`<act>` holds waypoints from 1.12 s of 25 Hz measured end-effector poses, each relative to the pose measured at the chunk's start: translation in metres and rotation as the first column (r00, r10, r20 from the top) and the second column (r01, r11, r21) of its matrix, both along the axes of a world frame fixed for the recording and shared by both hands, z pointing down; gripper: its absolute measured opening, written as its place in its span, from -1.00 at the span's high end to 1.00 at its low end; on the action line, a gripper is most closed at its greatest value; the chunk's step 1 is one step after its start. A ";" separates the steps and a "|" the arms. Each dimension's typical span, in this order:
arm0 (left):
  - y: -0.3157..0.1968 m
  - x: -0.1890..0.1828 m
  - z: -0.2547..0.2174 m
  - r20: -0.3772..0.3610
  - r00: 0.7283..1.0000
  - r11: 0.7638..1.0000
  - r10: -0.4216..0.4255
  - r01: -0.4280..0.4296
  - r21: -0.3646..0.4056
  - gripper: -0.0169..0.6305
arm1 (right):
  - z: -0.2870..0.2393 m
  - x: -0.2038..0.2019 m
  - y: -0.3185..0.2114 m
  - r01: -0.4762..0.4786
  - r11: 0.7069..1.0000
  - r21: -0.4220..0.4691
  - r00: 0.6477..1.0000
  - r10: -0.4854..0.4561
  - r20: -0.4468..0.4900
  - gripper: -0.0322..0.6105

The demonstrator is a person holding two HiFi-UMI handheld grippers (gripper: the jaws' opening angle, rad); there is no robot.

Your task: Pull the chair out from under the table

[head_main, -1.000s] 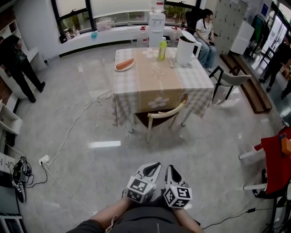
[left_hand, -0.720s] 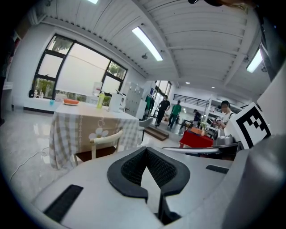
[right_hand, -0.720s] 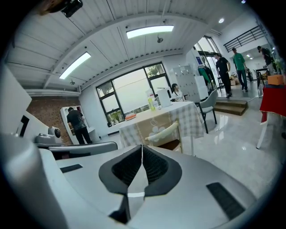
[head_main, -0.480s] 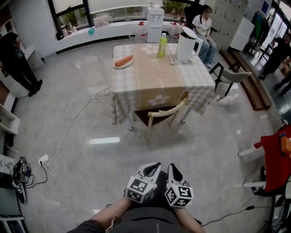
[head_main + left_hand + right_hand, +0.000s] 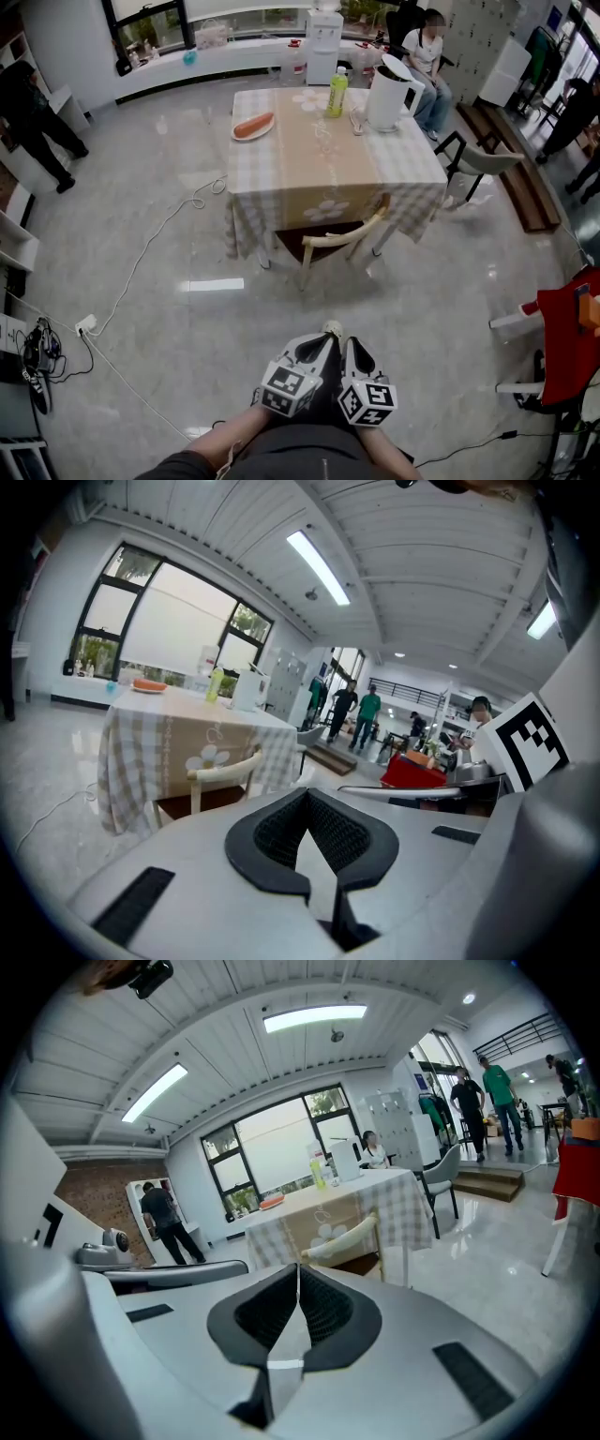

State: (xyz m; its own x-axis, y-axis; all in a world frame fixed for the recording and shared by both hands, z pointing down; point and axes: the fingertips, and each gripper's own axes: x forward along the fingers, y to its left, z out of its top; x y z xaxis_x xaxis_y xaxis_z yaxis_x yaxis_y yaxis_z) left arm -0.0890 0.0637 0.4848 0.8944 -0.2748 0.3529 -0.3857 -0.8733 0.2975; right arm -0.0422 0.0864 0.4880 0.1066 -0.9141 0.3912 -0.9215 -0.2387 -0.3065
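A cream-backed wooden chair [image 5: 337, 240] is tucked under the near side of a table [image 5: 262, 159] draped in a checked and tan cloth. Both gripper views show it ahead too: the chair [image 5: 223, 771] in the left one, the chair [image 5: 343, 1238] in the right one. My left gripper [image 5: 322, 339] and right gripper [image 5: 353, 345] hang side by side close to my body, well short of the chair. Both are shut, with nothing between their jaws.
On the table stand a white kettle [image 5: 387, 95], a green bottle [image 5: 337, 95] and a plate with a sausage [image 5: 253, 126]. A white cable [image 5: 141, 272] trails over the floor at left. A second chair [image 5: 478, 161] and a seated person [image 5: 427, 66] are at right; red furniture [image 5: 567, 342] near right.
The table and chair have drawn slightly nearer in the head view as I move forward. Both grippers keep their place near my body and stay shut.
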 end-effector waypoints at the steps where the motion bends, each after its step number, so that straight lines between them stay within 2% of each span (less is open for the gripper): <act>1: -0.004 0.003 0.000 0.002 1.000 1.000 -0.004 0.004 -0.001 0.92 | 0.000 0.003 -0.005 0.005 1.000 0.001 1.000 -0.005 0.002 0.86; 6: -0.032 0.024 0.004 0.006 0.999 0.999 -0.032 0.032 0.002 0.92 | 0.003 0.023 -0.035 0.042 0.999 0.009 0.999 -0.042 0.003 0.86; 14: -0.084 0.071 0.000 0.014 0.998 0.998 -0.064 0.064 0.009 0.92 | -0.001 0.078 -0.088 0.061 0.998 0.017 0.998 -0.061 0.020 0.86; 28: -0.155 0.137 0.005 0.044 0.995 0.996 -0.085 0.084 0.028 0.92 | 0.005 0.149 -0.165 0.122 0.992 0.021 0.991 -0.123 0.057 0.86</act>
